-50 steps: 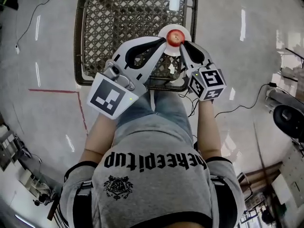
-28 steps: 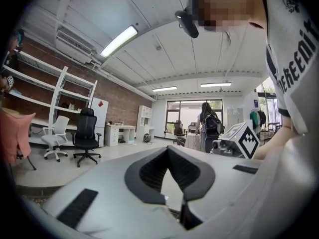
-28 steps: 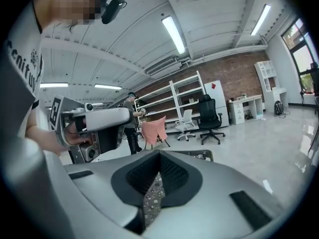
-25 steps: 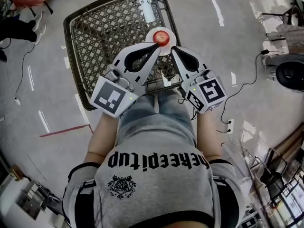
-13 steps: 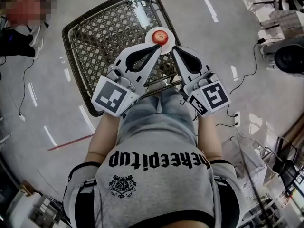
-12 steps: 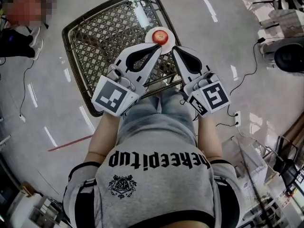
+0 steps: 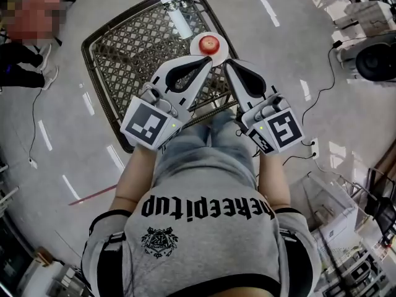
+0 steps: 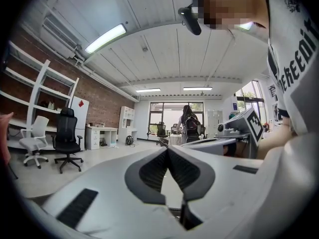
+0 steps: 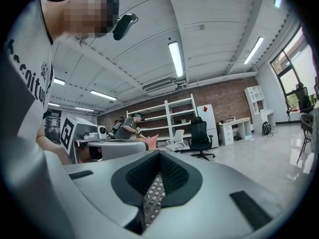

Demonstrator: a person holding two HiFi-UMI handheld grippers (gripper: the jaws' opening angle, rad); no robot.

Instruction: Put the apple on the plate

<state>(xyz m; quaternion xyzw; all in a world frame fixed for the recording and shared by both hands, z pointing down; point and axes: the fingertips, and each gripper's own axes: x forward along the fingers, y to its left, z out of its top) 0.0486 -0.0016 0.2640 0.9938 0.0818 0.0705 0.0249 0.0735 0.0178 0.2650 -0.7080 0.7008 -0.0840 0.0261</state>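
Just below-left of the plate (image 7: 200, 41), the left hand-held gripper (image 7: 208, 59) is hovering, jaws pressed together, gripping nothing. The apple (image 7: 211, 42) is sitting on the plate. Below-right of the plate, the right hand-held gripper (image 7: 227, 63) is hanging closed, empty.

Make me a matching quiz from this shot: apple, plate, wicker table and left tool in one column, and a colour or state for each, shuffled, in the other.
1. apple
2. plate
3. wicker table
4. left tool

A. brown lattice
B. jaws shut, nothing held
C. red
D. white, under the apple

Pairs: 1-C, 2-D, 3-A, 4-B
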